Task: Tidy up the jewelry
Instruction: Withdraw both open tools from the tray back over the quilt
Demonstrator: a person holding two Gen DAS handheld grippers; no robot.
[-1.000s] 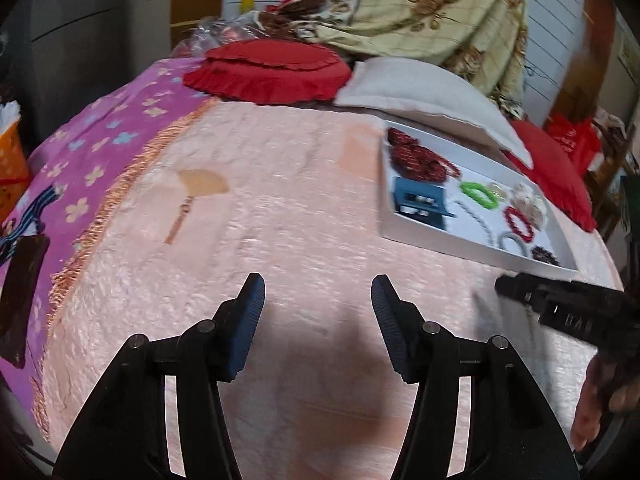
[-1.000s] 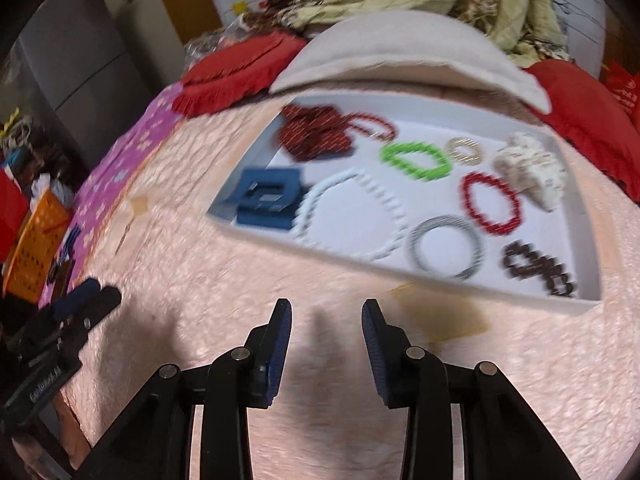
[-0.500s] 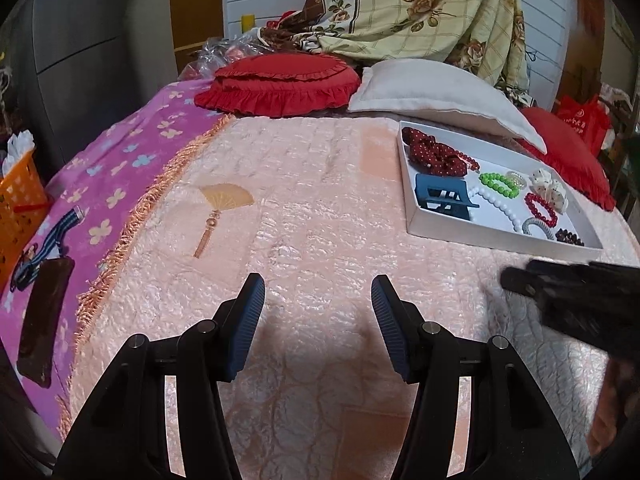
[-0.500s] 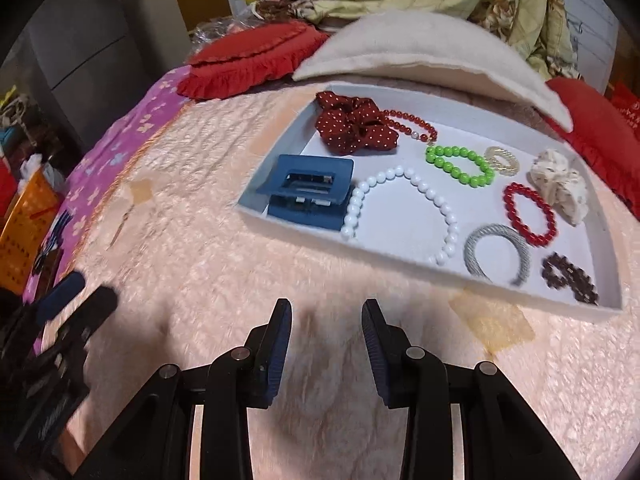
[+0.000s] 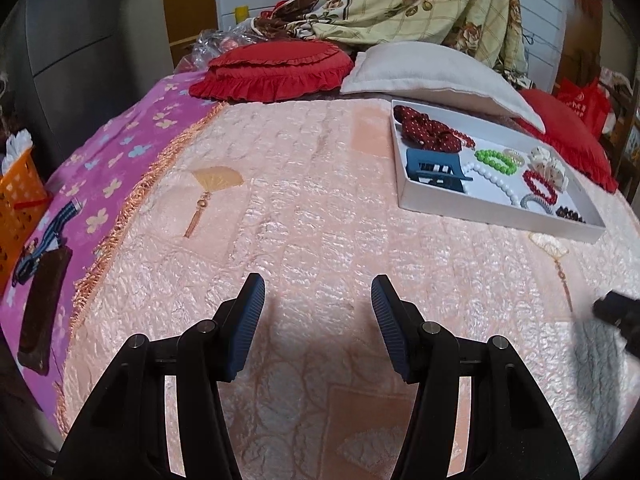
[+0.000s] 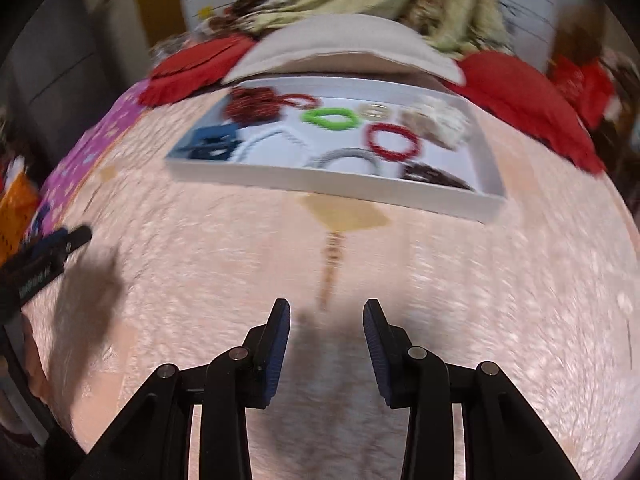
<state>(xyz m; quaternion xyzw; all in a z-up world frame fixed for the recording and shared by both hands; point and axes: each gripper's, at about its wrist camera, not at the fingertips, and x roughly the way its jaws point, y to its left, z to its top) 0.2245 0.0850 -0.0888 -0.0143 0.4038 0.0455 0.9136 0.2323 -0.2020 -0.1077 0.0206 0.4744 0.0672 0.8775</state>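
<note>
A white tray [image 5: 480,212] lies on the pink quilt at the right, in front of a white pillow. It holds a red dotted scrunchie [image 5: 424,128], a blue hair claw [image 5: 436,170], a green bead bracelet [image 5: 496,160], a white bead string [image 5: 496,182], a red bracelet [image 5: 540,186] and other pieces. My left gripper [image 5: 318,292] hovers open over bare quilt, left of and nearer than the tray. My right gripper [image 6: 326,312] is open too, its gap narrower and empty, short of the tray [image 6: 320,180]. The right wrist view is blurred.
A red ruffled cushion [image 5: 272,72] and the white pillow [image 5: 436,76] lie at the bed's far end, another red cushion [image 5: 568,136] beyond the tray. A purple flowered blanket [image 5: 112,160] covers the left side, with an orange basket [image 5: 20,208] past its edge.
My right gripper has swung rightward and back from the tray, which now sits farther off and centred in its view. In the left wrist view it has slid to the right edge.
</note>
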